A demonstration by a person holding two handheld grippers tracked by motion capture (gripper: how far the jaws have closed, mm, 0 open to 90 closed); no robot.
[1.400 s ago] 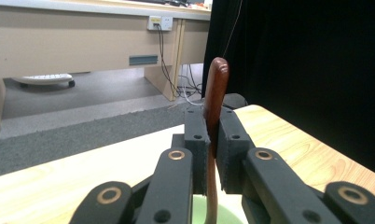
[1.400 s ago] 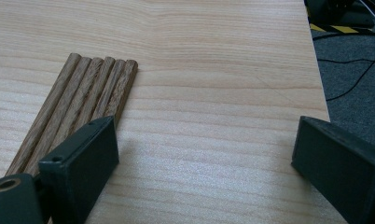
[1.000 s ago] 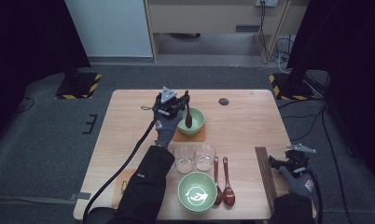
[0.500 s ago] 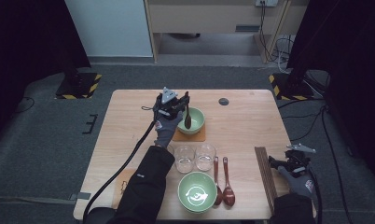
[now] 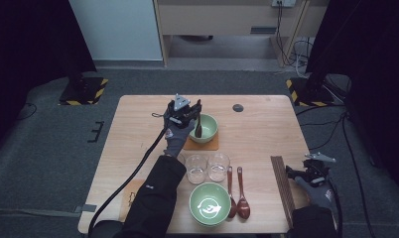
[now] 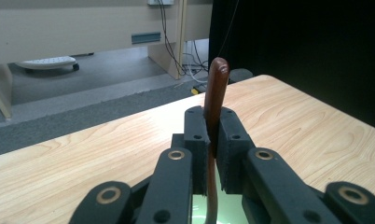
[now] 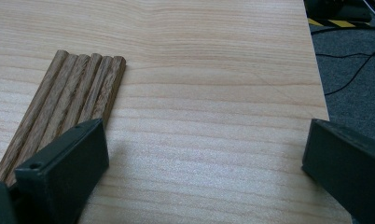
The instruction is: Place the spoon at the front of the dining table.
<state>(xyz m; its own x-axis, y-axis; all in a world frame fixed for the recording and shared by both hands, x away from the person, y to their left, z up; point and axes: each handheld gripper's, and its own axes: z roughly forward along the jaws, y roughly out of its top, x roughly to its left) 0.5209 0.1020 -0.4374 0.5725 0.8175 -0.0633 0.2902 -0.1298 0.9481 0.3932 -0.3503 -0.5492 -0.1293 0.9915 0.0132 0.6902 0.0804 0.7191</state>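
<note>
Spoon (image 6: 215,116) of dark brown wood stands nearly upright, its handle clamped between the closed jaws of the left gripper (image 6: 211,140); in the left gripper view the handle's rounded end rises above the jaws and the shaft runs down toward pale green below. From the high view the spoon's lower end (image 5: 198,130) sits inside a small green bowl (image 5: 207,130) that rests on a brown square coaster (image 5: 188,146) at the far middle of the wooden table (image 5: 267,134), with the left gripper (image 5: 185,112) just beside the bowl's left rim. Nearer the person stand two clear glasses (image 5: 196,167), a larger green bowl (image 5: 209,204) and two more brown spoons (image 5: 237,193) side by side. At the near right edge, the right gripper (image 7: 204,154) hovers with jaws wide apart and empty, next to a ridged wooden mat (image 7: 69,107).
</note>
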